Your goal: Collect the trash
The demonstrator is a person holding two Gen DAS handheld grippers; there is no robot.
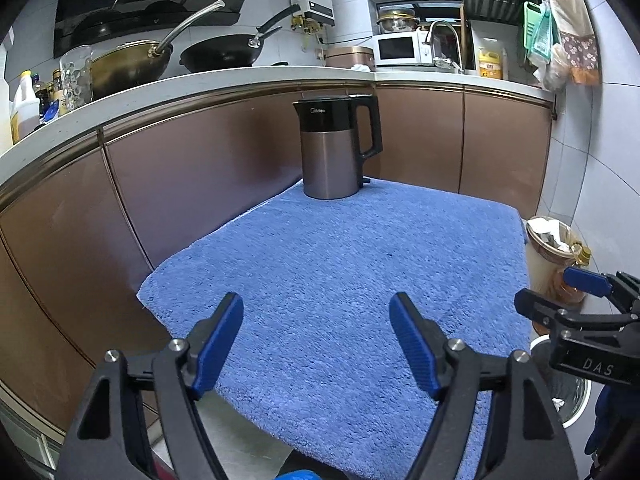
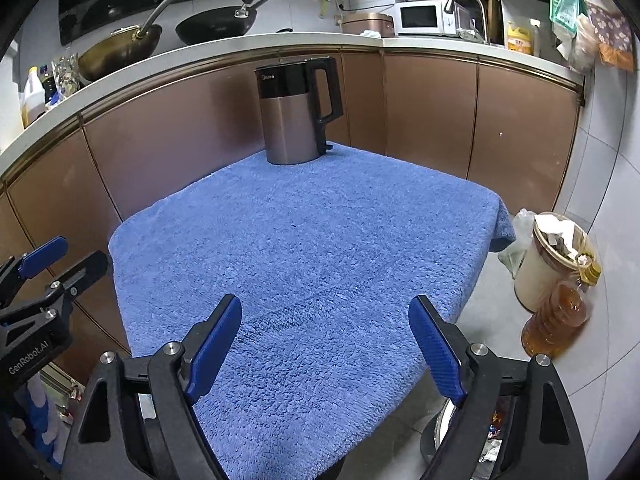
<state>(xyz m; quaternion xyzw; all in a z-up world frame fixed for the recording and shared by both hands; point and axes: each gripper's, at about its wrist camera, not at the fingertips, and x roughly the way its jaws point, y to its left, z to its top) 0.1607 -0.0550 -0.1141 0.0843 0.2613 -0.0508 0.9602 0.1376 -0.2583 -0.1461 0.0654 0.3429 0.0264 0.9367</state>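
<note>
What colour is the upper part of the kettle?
Black, above a grey metallic body; the kettle shows best in the left wrist view.

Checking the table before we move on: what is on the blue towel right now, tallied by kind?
Kettle: 1
Trash pieces: 0
Total on the blue towel: 1

Wide bare stretch of blue towel [image 2: 304, 248] in front of the kettle [image 2: 298, 110], free for passage. Kettle upright at the far edge, tight against brown cabinet doors [image 2: 168, 140] behind. Right of the kettle, off the towel: bin [image 2: 548, 264] and oil bottle [image 2: 558, 316] crowding the floor.
</note>
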